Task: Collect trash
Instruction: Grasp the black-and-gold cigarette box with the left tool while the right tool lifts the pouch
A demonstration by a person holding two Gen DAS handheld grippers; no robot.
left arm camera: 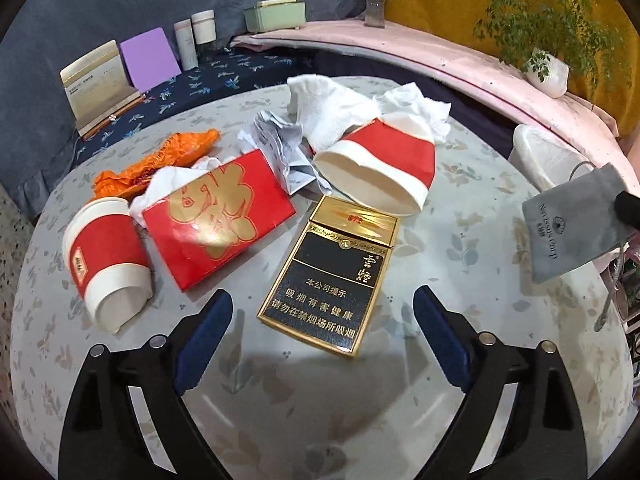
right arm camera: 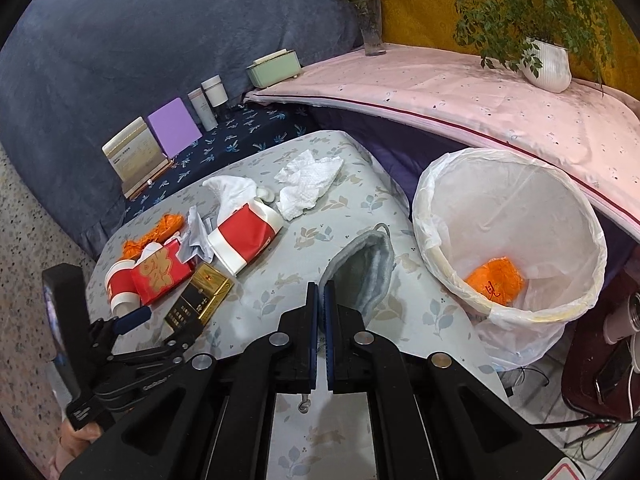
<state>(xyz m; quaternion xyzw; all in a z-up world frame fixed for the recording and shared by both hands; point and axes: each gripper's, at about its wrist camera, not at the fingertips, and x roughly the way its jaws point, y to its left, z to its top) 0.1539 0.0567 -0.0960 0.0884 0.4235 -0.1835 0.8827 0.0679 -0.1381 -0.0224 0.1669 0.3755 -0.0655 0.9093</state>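
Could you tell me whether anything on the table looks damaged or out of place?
Yes: both red-and-white paper cups lie on their sides, and the larger one is crushed, its rim flattened. Crumpled tissues are scattered beyond it. The right tool pinches a grey pouch.

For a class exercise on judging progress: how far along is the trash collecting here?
Early. Done: one orange wrapper lies in the lined bin. In hand: the right claw is shut on a grey pouch; the left claw is open over the black-gold box. Left on the table: two paper cups, a red packet, tissues and another orange wrapper.
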